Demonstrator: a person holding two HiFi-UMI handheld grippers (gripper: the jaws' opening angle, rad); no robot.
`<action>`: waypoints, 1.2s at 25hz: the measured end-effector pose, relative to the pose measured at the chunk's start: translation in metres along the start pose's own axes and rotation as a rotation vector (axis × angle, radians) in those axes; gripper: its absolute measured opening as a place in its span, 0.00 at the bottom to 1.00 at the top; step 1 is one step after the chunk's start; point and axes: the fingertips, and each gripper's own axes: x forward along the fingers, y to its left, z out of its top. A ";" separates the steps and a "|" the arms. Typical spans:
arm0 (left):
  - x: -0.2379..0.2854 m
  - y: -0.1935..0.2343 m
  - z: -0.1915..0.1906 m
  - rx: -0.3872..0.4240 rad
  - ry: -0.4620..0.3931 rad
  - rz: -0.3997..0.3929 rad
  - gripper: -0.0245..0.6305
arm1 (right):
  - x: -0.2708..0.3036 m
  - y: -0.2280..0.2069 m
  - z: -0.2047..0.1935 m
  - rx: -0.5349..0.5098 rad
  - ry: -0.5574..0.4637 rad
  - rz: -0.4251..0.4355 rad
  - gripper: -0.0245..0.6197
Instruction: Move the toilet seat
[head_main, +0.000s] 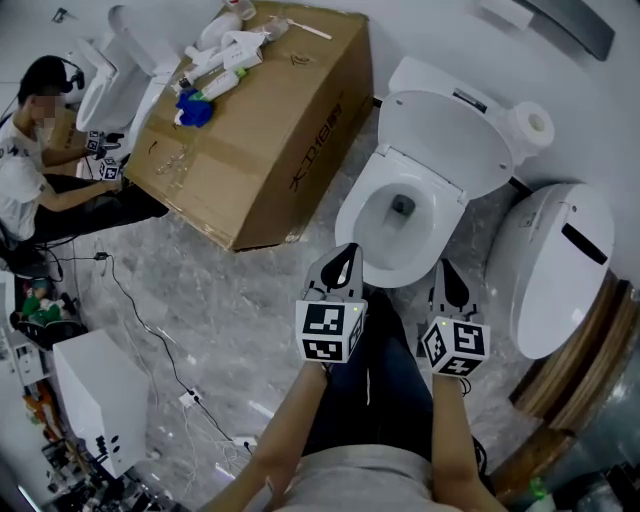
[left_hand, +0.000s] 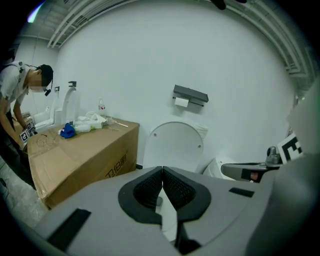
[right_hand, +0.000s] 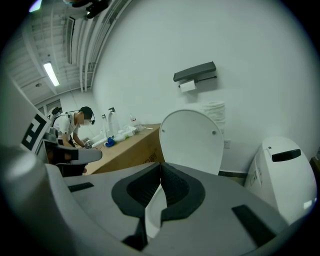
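Note:
A white toilet stands in front of me, its bowl (head_main: 400, 215) open and its lid (head_main: 445, 135) raised against the tank. The lid shows upright past the jaws in the left gripper view (left_hand: 172, 145) and the right gripper view (right_hand: 192, 140). My left gripper (head_main: 345, 262) hovers at the bowl's near left rim, and its jaws are shut with nothing between them (left_hand: 162, 169). My right gripper (head_main: 445, 270) hangs at the near right rim, also shut and empty (right_hand: 160, 165). Neither gripper touches the toilet.
A big cardboard box (head_main: 260, 130) with bottles on top lies left of the toilet. A second white toilet (head_main: 555, 265) stands close on the right, and a paper roll (head_main: 530, 125) sits by the tank. A person (head_main: 30, 150) crouches far left. Cables (head_main: 150, 340) cross the floor.

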 end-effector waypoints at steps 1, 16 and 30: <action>0.003 0.002 -0.003 -0.001 0.008 0.001 0.06 | 0.002 0.000 -0.004 0.000 0.008 -0.002 0.06; 0.055 0.039 -0.045 -0.010 0.147 -0.069 0.06 | 0.044 -0.020 -0.060 0.085 0.111 -0.093 0.06; 0.105 0.071 -0.098 0.010 0.273 -0.134 0.07 | 0.077 -0.048 -0.112 0.149 0.166 -0.157 0.06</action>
